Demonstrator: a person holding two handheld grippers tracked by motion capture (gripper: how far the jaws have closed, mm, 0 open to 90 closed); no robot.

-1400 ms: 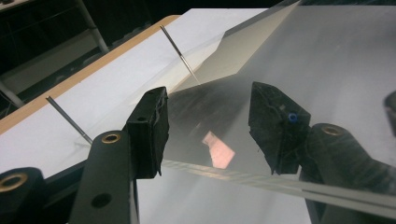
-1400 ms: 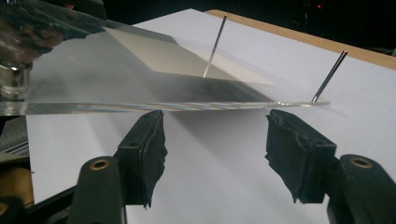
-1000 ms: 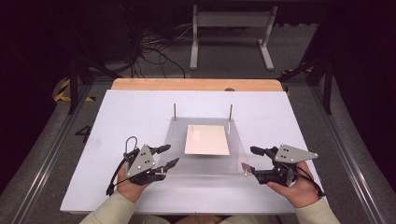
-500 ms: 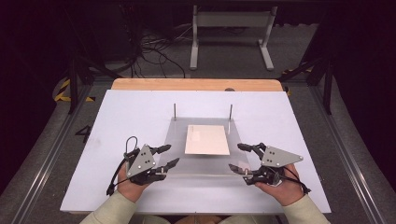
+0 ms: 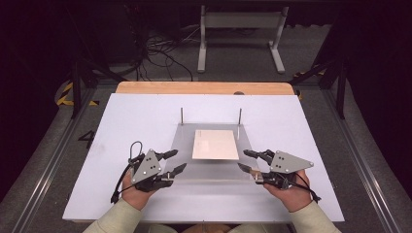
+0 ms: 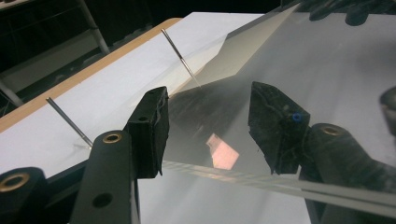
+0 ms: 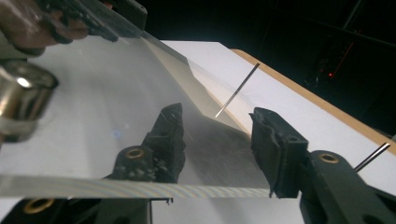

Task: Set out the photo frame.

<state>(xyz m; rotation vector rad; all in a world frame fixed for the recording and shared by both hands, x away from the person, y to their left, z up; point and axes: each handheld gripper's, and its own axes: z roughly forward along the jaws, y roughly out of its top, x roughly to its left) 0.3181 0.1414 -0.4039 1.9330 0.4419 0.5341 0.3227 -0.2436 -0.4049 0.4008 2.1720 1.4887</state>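
Observation:
A clear acrylic plate lies on the white table, with a beige card on its middle. Two thin metal pins stand at its back corners. My left gripper is open at the plate's front left corner; in the left gripper view the jaws straddle the plate's edge without pressing on it. My right gripper is at the front right corner. Its jaws have just been closing, a wide gap remains, and the plate's edge crosses in front of them.
The white table top has a wooden strip along its far edge. Beyond it, on the dark floor, are a white metal stand and loose cables. Rails run along both sides of the table.
My right gripper has moved left to the plate's front right corner and its jaws have narrowed. The left gripper, plate and card have stayed put.

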